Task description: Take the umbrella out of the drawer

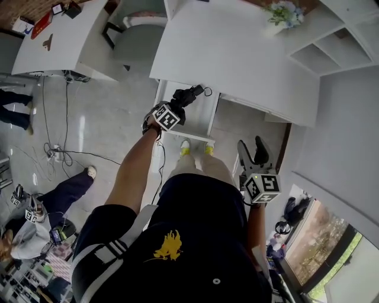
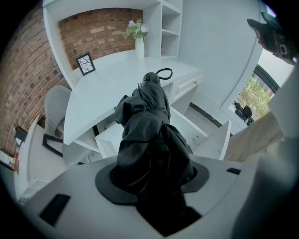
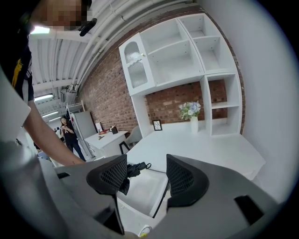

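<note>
A black folded umbrella (image 1: 188,94) with a wrist loop hangs in my left gripper (image 1: 179,103), just above the open white drawer (image 1: 204,121) under the desk. In the left gripper view the umbrella (image 2: 149,135) fills the space between the jaws, which are shut on its fabric, and its loop end points towards the desk. My right gripper (image 1: 256,161) is lower right, beside the person's leg, open and empty. In the right gripper view the gripper (image 3: 147,177) frames the umbrella (image 3: 134,169) and the drawer (image 3: 145,189) beyond.
The white desk (image 1: 237,47) carries a flower vase (image 1: 283,13) and a picture frame (image 2: 85,64). A grey chair (image 1: 133,35) stands at its left. Shelves (image 1: 331,41) rise at the right. Cables (image 1: 59,154) and a seated person (image 1: 41,207) are on the floor to the left.
</note>
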A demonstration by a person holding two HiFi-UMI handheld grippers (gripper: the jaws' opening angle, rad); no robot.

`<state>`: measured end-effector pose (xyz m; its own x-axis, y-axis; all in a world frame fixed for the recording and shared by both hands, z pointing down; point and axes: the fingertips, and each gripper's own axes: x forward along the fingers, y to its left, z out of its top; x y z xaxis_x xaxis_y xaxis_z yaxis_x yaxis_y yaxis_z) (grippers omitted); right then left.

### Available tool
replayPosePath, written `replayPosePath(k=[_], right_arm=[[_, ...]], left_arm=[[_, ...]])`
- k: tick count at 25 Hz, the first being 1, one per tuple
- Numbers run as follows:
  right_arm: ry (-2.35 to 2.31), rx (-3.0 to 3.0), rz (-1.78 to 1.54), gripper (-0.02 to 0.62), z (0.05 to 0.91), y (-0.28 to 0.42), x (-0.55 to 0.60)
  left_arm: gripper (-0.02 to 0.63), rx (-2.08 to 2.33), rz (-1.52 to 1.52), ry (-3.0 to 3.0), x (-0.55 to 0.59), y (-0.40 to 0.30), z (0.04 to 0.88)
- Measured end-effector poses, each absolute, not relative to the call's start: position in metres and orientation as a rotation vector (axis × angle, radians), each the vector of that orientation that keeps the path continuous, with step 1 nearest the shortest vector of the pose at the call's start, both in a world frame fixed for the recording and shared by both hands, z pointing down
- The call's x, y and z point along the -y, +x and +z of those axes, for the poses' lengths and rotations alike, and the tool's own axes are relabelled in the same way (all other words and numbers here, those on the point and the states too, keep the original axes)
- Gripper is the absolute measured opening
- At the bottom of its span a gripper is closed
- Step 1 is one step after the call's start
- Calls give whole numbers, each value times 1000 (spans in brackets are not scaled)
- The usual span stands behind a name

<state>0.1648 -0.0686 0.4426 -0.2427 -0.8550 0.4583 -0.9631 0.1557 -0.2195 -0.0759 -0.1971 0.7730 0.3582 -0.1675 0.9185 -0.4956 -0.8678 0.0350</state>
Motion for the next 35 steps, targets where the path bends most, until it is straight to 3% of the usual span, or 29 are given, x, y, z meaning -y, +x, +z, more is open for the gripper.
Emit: replayPosePath(k=[35], right_arm=[[1626, 2341, 562, 285, 424, 149, 114]], left_arm=[[229, 1130, 940, 2516, 233, -57, 613]])
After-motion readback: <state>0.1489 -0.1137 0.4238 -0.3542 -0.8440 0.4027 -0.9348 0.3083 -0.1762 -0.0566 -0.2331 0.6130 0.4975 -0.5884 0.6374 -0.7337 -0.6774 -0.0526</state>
